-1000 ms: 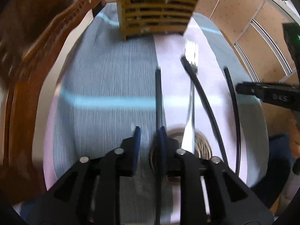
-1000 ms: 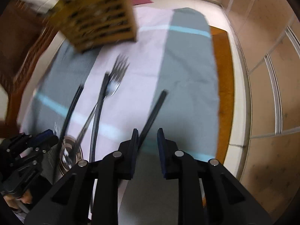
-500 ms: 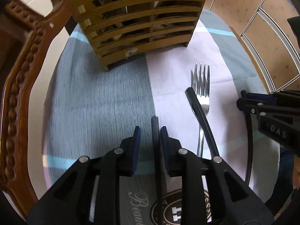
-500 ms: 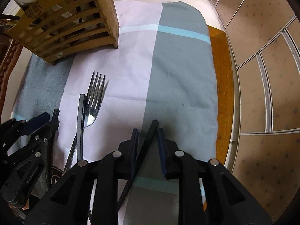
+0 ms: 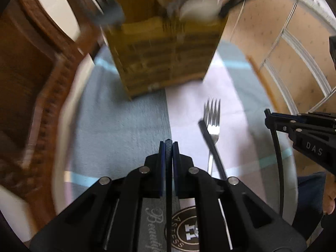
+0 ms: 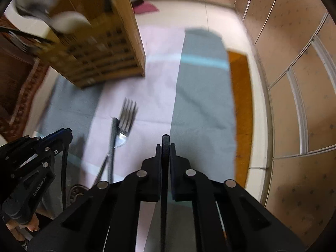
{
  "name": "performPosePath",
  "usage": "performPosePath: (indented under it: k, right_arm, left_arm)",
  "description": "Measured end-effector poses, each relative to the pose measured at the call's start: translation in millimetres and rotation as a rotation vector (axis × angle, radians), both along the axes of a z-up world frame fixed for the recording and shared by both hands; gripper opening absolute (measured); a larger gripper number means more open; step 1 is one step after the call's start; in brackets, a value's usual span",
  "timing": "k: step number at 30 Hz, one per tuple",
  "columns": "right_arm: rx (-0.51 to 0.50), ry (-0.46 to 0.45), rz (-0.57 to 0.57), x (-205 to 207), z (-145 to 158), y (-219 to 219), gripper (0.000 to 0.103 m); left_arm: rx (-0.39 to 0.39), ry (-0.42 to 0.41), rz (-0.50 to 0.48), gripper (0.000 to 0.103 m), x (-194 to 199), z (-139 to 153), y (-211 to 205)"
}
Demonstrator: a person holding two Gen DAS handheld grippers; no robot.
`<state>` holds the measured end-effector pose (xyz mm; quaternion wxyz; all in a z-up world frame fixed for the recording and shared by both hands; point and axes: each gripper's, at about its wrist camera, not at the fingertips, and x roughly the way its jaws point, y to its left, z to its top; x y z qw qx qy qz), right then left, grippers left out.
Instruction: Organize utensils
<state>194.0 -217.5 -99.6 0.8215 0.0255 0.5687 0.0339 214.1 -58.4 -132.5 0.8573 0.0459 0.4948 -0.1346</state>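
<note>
Left hand-held gripper [image 5: 168,145] clamps 1 black chopstick [image 5: 168,157], long axis pointing far toward the wooden utensil holder [image 5: 168,63]. Right hand-held gripper [image 6: 166,147] clamps a second black chopstick [image 6: 165,145] likewise. Fork [image 5: 212,117] lies on the tabletop cloth [image 5: 126,130], tines far.
</note>
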Motion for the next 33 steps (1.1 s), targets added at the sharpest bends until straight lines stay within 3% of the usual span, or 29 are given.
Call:
performPosePath:
  k: [7,33]
  right_arm:
    - [0.010,-0.154,0.004,-32,61,-3,0.007]
    - [0.057,-0.517,0.006,-116,184,-11,0.007]
  left_arm:
    - [-0.003,-0.194,0.042,0.007,-38,66,11]
    - [-0.110,-0.516,0.110,0.007,-112,199,44]
